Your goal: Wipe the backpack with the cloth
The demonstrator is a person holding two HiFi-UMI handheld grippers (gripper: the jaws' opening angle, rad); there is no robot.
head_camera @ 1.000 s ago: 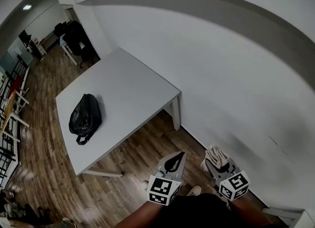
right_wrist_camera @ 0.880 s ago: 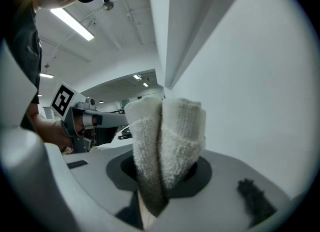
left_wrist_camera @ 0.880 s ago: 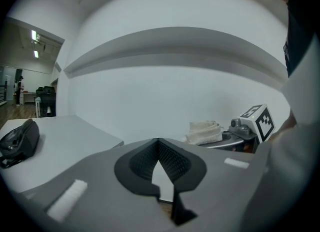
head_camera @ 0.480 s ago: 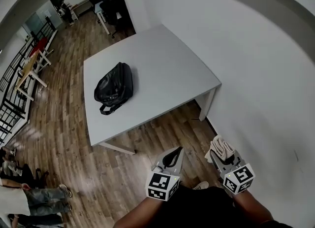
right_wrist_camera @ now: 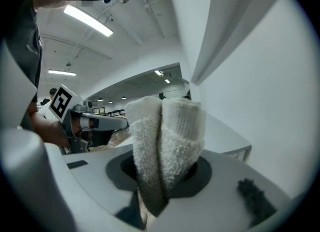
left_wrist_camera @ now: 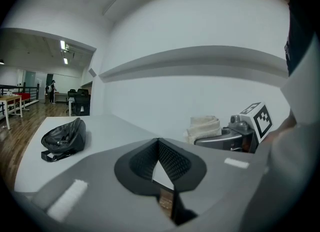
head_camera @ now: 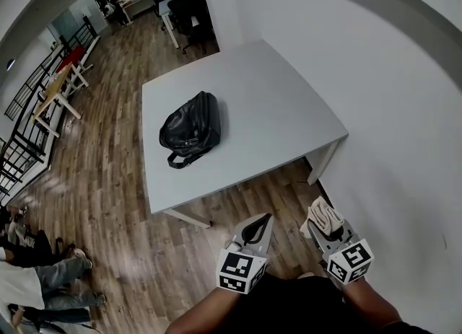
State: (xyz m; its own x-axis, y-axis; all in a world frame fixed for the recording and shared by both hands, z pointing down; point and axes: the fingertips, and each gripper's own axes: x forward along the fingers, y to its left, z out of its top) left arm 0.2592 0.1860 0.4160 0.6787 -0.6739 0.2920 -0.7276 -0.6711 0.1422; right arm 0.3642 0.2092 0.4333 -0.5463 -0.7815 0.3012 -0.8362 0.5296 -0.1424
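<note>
At 6 o'clock in the head view, the grey two-jaw left gripper: jaws pressed fully together, nothing between them, touching nothing. Just beside it at 3 o'clock, the grey two-jaw right gripper: jaws clamped on a folded off-white terry cloth, kept apart only by the cloth's thickness, two rounded folds sticking up past the tips. Both held in the air over the brown wood-plank floor, well apart from the table.

Up at 11 o'clock from the grippers, the glossy black soft backpack, lying on its side on the white rectangular table, toward the tabletop's 9 o'clock half, a strap loop trailing toward 7 o'clock. Untouched by either gripper and by the cloth. In the left gripper view, the same backpack at 9 o'clock, the cloth-holding right gripper at 3 o'clock. Plain white wall close along the table's 3 o'clock side. At 8 o'clock of the head view, a person's legs in jeans on the floor.
</note>
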